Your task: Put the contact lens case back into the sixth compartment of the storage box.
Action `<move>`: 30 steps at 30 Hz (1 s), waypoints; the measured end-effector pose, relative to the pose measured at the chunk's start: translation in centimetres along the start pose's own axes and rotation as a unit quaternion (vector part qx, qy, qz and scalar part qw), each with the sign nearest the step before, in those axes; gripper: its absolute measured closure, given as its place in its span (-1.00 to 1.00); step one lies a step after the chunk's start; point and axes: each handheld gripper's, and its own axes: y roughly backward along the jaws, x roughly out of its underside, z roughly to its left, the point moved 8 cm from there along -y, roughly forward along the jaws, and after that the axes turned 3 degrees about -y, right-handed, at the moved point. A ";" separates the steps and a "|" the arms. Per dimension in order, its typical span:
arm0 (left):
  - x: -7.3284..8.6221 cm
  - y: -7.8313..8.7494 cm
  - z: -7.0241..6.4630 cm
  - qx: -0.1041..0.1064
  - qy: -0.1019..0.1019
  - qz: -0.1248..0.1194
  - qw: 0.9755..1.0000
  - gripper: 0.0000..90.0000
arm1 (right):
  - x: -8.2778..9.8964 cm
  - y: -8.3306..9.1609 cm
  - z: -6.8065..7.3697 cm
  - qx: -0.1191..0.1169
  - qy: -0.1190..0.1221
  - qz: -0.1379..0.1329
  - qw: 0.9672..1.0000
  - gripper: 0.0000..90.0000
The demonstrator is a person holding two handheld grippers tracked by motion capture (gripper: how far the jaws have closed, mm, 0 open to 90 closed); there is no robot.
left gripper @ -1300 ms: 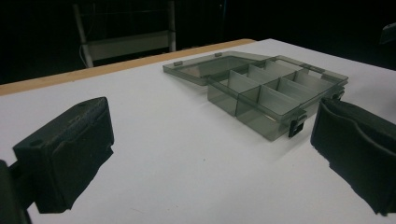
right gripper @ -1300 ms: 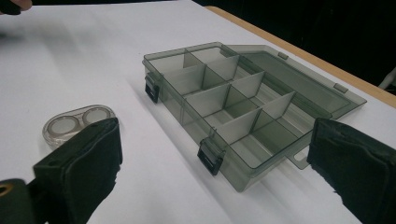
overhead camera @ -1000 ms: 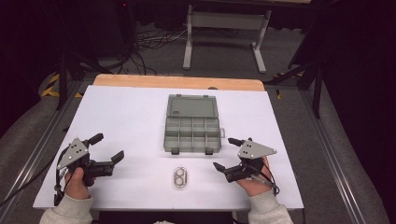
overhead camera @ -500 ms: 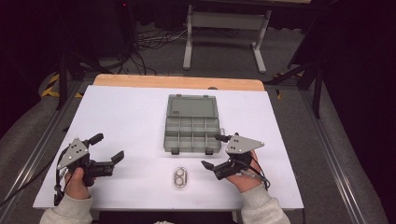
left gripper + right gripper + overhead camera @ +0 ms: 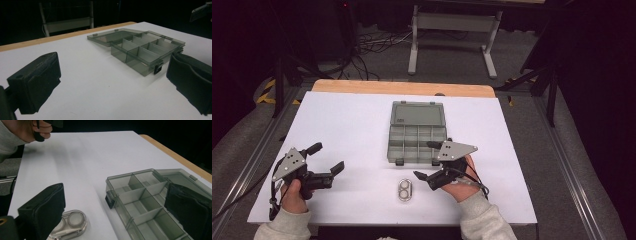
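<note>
A smoky-grey compartment box (image 5: 417,136) lies open at the middle of the white table, its lid folded back and its cells bare; it is also seen in the left gripper view (image 5: 145,51) and the right gripper view (image 5: 147,202). A small clear contact-lens case (image 5: 404,190) rests in front of it, near the table's front edge, and shows partly behind a jaw in the right gripper view (image 5: 71,222). My right gripper (image 5: 430,160) is open, low over the table between the case and the box's front right corner. My left gripper (image 5: 325,158) is open at the front left, holding nothing.
The white table sheet (image 5: 352,120) ends in a wooden strip (image 5: 402,88) at the far edge. Beyond it stand a metal frame (image 5: 452,30) and floor cables (image 5: 367,45). Rails run along both sides of the table.
My right gripper has moved left and slightly forward, from the front right towards the box's front right corner and the lens case. The left gripper has stayed put.
</note>
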 end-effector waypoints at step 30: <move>0.0 -0.1 -0.1 0.004 0.002 -0.001 1.000 -1.00 | -1.6 -3.7 2.1 -0.064 0.037 0.031 0.997 -0.92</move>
